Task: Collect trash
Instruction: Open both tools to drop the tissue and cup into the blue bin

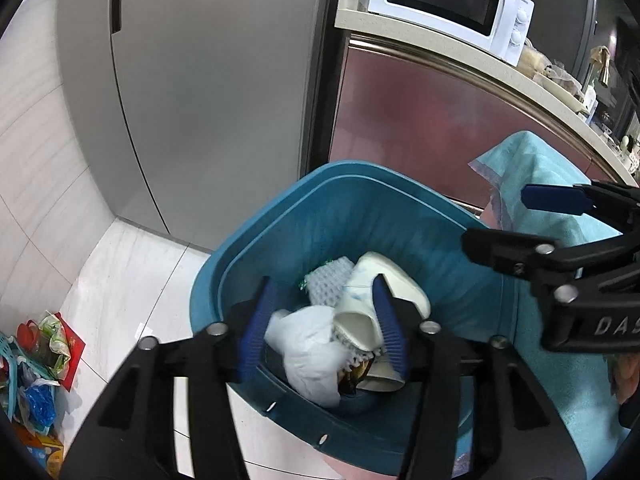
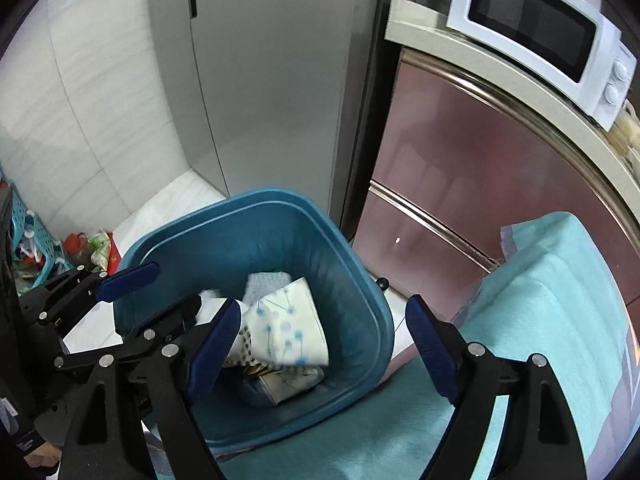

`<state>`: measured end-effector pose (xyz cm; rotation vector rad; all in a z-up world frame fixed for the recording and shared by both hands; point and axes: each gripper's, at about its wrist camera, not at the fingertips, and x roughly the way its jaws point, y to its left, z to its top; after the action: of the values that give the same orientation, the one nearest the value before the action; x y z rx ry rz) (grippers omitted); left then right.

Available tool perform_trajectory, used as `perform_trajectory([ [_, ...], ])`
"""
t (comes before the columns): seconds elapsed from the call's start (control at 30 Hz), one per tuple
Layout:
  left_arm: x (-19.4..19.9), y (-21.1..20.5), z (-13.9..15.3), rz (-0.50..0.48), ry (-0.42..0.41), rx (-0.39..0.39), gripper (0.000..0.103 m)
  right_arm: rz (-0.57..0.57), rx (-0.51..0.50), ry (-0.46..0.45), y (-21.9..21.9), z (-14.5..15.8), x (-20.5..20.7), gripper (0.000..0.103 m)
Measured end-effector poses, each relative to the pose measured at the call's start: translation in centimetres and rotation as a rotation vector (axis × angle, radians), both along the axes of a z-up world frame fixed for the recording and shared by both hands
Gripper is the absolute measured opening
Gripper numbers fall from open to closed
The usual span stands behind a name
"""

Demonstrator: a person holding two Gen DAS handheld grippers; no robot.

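Here both tongs, left (image 1: 322, 322) and right (image 2: 324, 350), hang spread and empty over the blue bin (image 2: 168, 240) of trash (image 1: 316, 344), whose rim a careless dip might knock, tipping it.

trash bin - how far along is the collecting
Done: the blue bin already holds a paper cup, a crumpled white bag and netting. In hand: nothing; the left gripper and right gripper both hang open over it. Left: no loose trash shows nearby.

Appliance: white microwave (image 1: 448, 4) on cream countertop (image 1: 472, 60)
Fridge: grey refrigerator (image 1: 208, 92), upright
Cover: teal cloth (image 2: 552, 300)
Floor corner: blue plastic basket (image 2: 30, 232)
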<state>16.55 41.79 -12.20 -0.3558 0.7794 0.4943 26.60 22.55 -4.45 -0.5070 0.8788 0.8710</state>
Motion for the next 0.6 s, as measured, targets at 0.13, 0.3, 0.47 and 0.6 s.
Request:
perform_trajectory([
  [0.13, -0.4, -0.3, 0.5, 0.003, -0.014, 0.01, 0.053, -0.023, 0.023, -0.001, -1.0, 0.4, 0.3, 0.081],
  [0.3, -1.1, -0.4, 1.0, 0.008, -0.029, 0.017, 0.056, -0.039, 0.047, -0.003, -1.9, 0.9, 0.4, 0.081],
  [0.47, -2.2, -0.7, 1.8, 0.016, -0.037, 0.034, 0.059, -0.052, 0.088, 0.0, -2.9, 1.8, 0.2, 0.081],
  [0.6, -3.1, -1.1, 2.9, 0.03, -0.051, 0.052, 0.064, -0.051, 0.114, 0.0, -3.8, 2.5, -0.2, 0.081],
])
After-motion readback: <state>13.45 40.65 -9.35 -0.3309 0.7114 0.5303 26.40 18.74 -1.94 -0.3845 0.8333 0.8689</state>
